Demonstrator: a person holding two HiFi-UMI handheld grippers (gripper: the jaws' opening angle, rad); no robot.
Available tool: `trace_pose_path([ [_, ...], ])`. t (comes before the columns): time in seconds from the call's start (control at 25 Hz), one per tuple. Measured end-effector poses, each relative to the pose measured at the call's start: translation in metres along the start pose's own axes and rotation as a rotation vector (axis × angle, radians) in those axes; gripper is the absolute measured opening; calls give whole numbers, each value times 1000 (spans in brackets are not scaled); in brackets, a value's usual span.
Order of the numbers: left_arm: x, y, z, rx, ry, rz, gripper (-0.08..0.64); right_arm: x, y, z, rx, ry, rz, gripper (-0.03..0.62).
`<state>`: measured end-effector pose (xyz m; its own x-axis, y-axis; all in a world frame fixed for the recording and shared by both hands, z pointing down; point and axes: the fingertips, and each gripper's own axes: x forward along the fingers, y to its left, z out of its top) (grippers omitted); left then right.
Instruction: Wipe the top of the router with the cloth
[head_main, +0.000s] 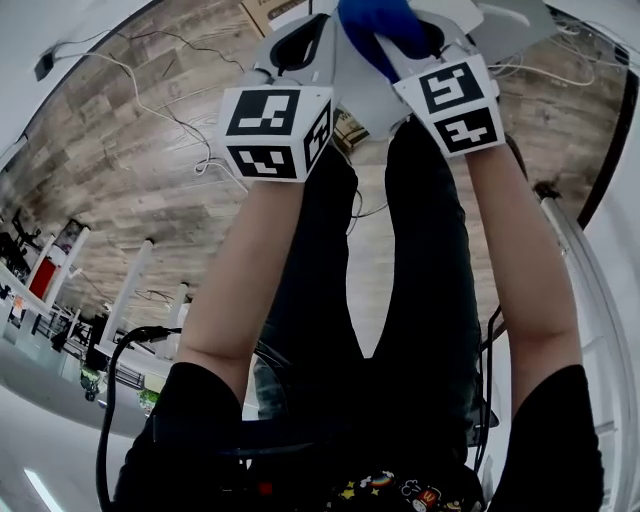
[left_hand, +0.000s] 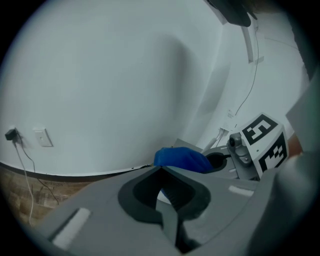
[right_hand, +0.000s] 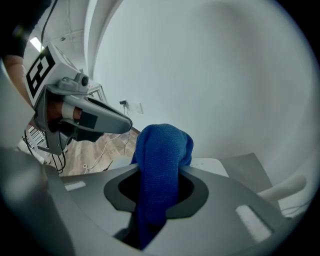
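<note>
Wood-plank floor (head_main: 130, 180) underfoot, white wall (left_hand: 110, 75) ahead, and both tools are raised side by side. The right gripper (right_hand: 157, 192) is clenched hard on the blue cloth (right_hand: 160, 165), which bulges out past its jaws. The left gripper (left_hand: 167, 192) has its jaws pressed together with nothing between them, just beside the cloth.

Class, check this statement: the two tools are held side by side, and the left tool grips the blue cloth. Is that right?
Not quite. The right tool, not the left, grips the blue cloth: the right gripper view shows it clamped between that tool's jaws. The left gripper view shows the left tool shut on nothing. The two tools are indeed side by side.
</note>
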<state>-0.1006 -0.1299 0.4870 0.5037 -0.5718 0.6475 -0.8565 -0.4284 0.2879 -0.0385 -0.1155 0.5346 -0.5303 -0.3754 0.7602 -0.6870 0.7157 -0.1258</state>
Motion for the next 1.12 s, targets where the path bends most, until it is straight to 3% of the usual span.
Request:
trace_pose_path([
  [0.28, 28, -47, 11, 70, 15, -59, 0, -39, -44, -40, 129, -17, -99, 118],
  [0.72, 79, -123, 57, 176, 14, -131, 0, -101, -109, -90, 209, -32, -185, 117],
  [1.12, 56, -157, 90, 199, 14, -162, 0, -156, -107, -46, 246, -112, -219, 118],
])
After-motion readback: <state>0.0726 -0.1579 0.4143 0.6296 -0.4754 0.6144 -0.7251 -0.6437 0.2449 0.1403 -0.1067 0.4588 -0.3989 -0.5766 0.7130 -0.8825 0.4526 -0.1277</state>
